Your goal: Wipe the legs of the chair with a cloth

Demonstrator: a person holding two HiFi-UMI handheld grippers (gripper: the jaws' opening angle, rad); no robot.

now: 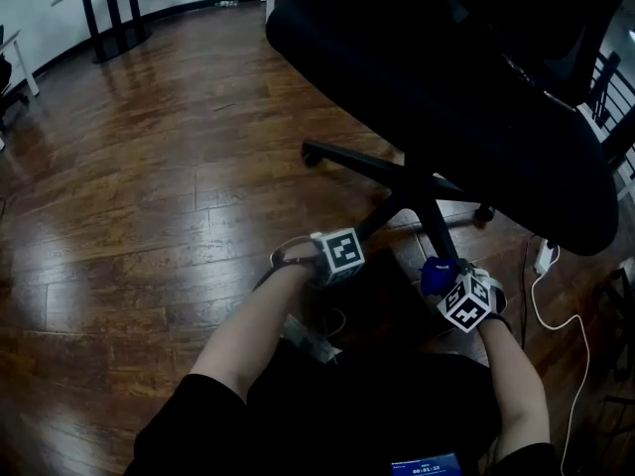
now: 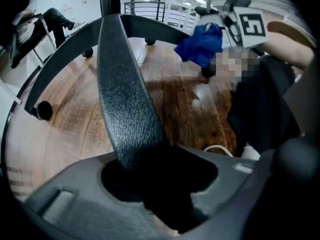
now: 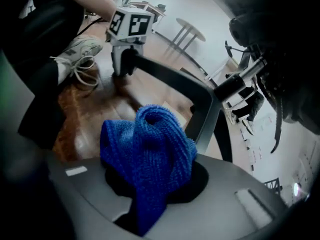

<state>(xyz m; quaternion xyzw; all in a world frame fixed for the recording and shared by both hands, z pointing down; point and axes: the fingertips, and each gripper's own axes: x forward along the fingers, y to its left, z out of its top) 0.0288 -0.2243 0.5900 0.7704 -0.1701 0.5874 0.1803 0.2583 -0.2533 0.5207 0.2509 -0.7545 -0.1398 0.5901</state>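
The black office chair [image 1: 446, 77] stands on its star base over the wooden floor. One chair leg [image 1: 382, 216] runs toward me, and my left gripper [image 1: 342, 256] is shut on its end. In the left gripper view that textured leg [image 2: 122, 99] passes straight into the left gripper [image 2: 150, 179]. My right gripper [image 1: 451, 286] is shut on a bunched blue cloth [image 1: 436, 276], just right of the base's centre column. In the right gripper view the cloth [image 3: 150, 149] bulges out of the right gripper [image 3: 155, 189], apart from the leg [image 3: 170, 76].
A white cable [image 1: 575, 365] and its plug [image 1: 544, 256] lie on the floor at the right. A black table stand [image 1: 114, 13] is at the back left. My shoe [image 3: 80, 51] rests close to the held leg. A caster [image 2: 42, 110] ends a neighbouring leg.
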